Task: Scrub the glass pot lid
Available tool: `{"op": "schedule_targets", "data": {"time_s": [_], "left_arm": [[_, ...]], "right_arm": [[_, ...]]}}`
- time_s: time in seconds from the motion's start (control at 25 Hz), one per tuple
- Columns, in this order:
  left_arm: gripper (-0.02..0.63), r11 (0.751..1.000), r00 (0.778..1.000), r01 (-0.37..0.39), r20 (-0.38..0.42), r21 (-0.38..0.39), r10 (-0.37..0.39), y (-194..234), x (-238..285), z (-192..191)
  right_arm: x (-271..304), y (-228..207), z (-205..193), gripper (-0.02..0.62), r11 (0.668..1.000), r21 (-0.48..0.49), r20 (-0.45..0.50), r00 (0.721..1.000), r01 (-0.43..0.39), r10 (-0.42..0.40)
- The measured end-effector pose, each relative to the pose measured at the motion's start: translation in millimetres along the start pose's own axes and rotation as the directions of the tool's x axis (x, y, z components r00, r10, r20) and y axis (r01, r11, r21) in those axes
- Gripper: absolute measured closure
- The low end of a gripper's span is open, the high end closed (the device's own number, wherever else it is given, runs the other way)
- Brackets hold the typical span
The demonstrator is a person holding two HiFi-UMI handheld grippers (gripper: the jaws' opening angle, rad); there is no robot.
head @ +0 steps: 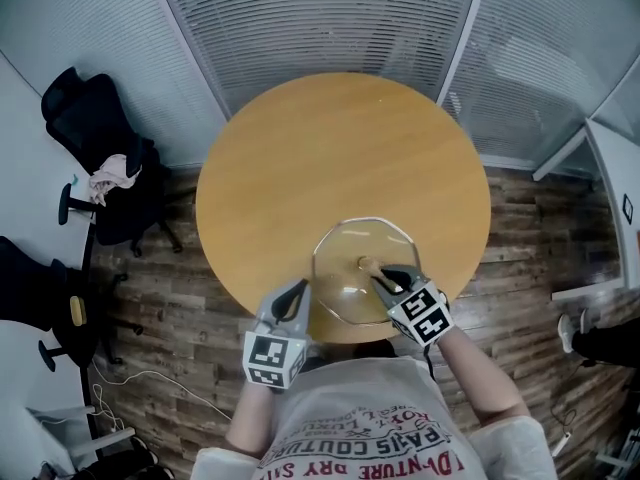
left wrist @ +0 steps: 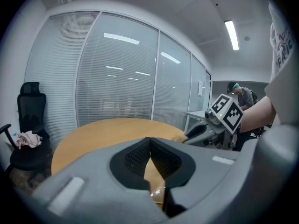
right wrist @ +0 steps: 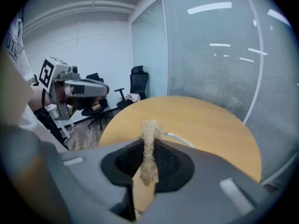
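The glass pot lid (head: 352, 273) lies on the round wooden table (head: 340, 148) near its front edge. My left gripper (head: 296, 294) is shut on the lid's left rim; in the left gripper view the glass edge (left wrist: 157, 190) shows below the closed jaws. My right gripper (head: 386, 280) is shut on a beige fibrous scrubber (right wrist: 149, 148). The scrubber's tip (head: 367, 265) rests at the lid's middle. The lid's metal rim (right wrist: 180, 139) curves just past the right jaws. Each gripper shows in the other's view: right gripper (left wrist: 196, 133), left gripper (right wrist: 100, 88).
Black office chairs (head: 95, 158) stand on the wood floor left of the table, one with a cloth on its seat. Glass walls with blinds (head: 320, 18) close the far side. A white desk edge (head: 615, 158) is at right. A person (left wrist: 240, 97) stands in the background.
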State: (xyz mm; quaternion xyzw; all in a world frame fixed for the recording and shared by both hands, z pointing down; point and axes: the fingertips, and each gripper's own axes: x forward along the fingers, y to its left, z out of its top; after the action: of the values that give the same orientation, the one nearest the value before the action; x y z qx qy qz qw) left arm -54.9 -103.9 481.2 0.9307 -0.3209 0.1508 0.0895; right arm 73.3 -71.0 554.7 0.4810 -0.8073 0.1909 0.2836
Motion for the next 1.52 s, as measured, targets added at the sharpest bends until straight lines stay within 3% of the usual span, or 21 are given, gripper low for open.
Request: {"op": "schedule_targets", "data": {"time_s": [0.12,0.28,0.72,1.16,1.52], "left_arm": [[0.598,1.0,1.0,0.005,0.015,0.013,-0.006,-2.0,7.1,11.6],[0.598,1.0,0.999,0.009,0.042,0.028,-0.01,-2.6,12.3,26.1],[0.598,1.0,0.992,0.003,0.129,-0.013,-0.001,-1.3,19.2,60.5],[0.598,0.999,0.987,0.029,0.158,0.026,-0.033,-15.7,17.3,78.5],[0.598,0.999,0.987,0.036,0.157,0.018,-0.038,-23.7,15.8,76.3]], "right_arm": [[-20.5,-17.1,29.3,0.531,0.994,0.045,0.156,0.982,0.098,-0.104],[-46.1,-30.1,44.3,0.532,0.981,0.117,0.282,0.943,0.152,-0.179],[-88.9,-62.5,63.1,0.535,0.943,0.193,0.413,0.849,0.27,-0.328],[-94.9,-51.2,70.2,0.535,0.951,0.155,0.425,0.85,0.269,-0.31],[-108.6,-31.9,89.9,0.535,0.946,0.064,0.486,0.818,0.319,-0.309]]}}
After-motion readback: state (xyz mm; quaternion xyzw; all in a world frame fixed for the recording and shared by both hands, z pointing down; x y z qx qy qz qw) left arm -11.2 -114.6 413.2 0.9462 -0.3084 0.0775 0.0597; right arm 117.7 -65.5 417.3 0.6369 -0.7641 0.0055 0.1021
